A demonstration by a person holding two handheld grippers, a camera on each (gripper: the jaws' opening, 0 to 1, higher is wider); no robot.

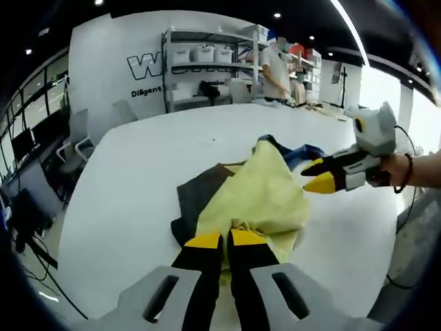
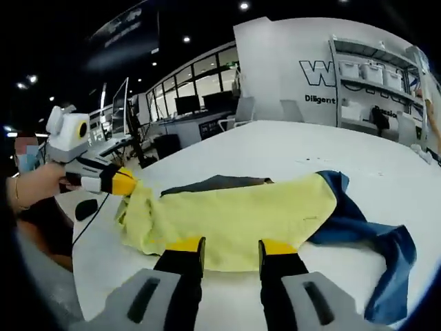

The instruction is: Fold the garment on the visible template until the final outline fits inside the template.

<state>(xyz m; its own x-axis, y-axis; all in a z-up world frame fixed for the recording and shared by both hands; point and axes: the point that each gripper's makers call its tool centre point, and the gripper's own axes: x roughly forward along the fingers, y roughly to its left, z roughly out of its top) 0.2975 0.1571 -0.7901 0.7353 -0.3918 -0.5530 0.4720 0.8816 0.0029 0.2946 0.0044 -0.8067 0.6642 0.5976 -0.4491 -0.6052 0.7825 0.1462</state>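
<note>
Mid-fold: my left gripper (image 1: pixel 226 239) pinches the yellow garment (image 2: pixel 234 214), right gripper (image 2: pixel 229 246) open; next, grip its near edge.

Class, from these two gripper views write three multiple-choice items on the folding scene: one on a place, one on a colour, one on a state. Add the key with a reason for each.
1. Where does the dark grey template lie?
A. Partly under the garment
B. On the shelves
C. On the floor

2. What colour is the garment's large top panel?
A. Red
B. Pale yellow
C. White

3. How do the jaws of the left hand-held gripper stand?
A. Wide open above the table
B. Shut on the garment's edge
C. Holding a box

Key: 1 A, its edge shows from beneath the yellow garment on the white table. 2 B, the yellow cloth covers a blue part. 3 B, the yellow tips meet on the cloth, while the right hand-held gripper is open.
</note>
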